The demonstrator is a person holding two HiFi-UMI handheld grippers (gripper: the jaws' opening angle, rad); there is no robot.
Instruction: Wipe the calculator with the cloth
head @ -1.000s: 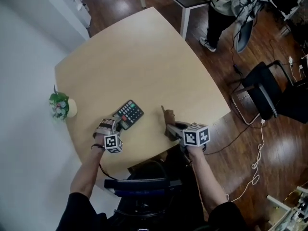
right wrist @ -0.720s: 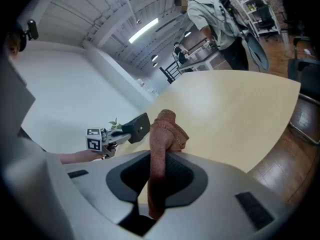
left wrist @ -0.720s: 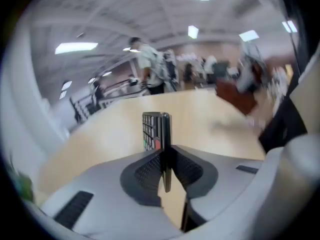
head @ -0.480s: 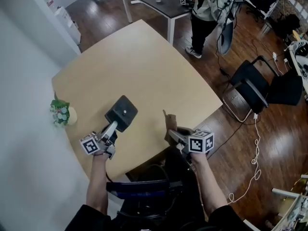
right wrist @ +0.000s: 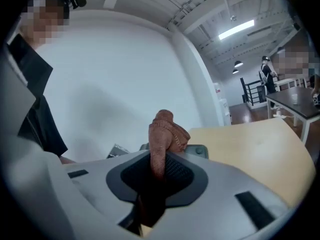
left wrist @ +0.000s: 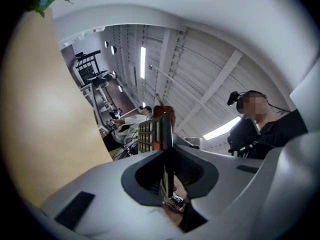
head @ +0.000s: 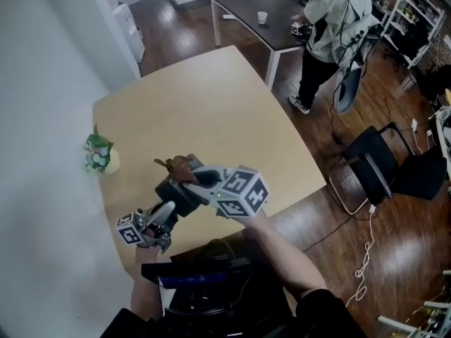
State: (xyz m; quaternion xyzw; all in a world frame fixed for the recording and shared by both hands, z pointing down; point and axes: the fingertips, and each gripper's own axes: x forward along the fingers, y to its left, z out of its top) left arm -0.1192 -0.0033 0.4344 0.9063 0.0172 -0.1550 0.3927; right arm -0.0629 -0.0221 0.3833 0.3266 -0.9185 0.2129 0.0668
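My left gripper [head: 170, 203] is shut on the calculator [head: 177, 191] and holds it up off the table, black back towards the head camera. In the left gripper view the calculator [left wrist: 156, 134] stands edge-on between the jaws, keys on its left face. My right gripper [head: 192, 175] is shut on the brown cloth [head: 177, 165] and reaches in from the right, with the cloth at the calculator's upper edge. In the right gripper view the cloth [right wrist: 163, 132] sticks up out of the closed jaws. A bit of the cloth [left wrist: 165, 111] shows behind the calculator's top.
The pale wooden table [head: 211, 104] lies below, with a small potted plant [head: 99, 154] at its left edge by the white wall. Beyond it a person [head: 331, 20] stands at a dark table [head: 257, 9]. A black chair [head: 384, 164] and cables are on the floor at right.
The left gripper closed on the calculator, which lay flat on the table, and lifted it upright. The right gripper rose with the cloth and swung left to the calculator.
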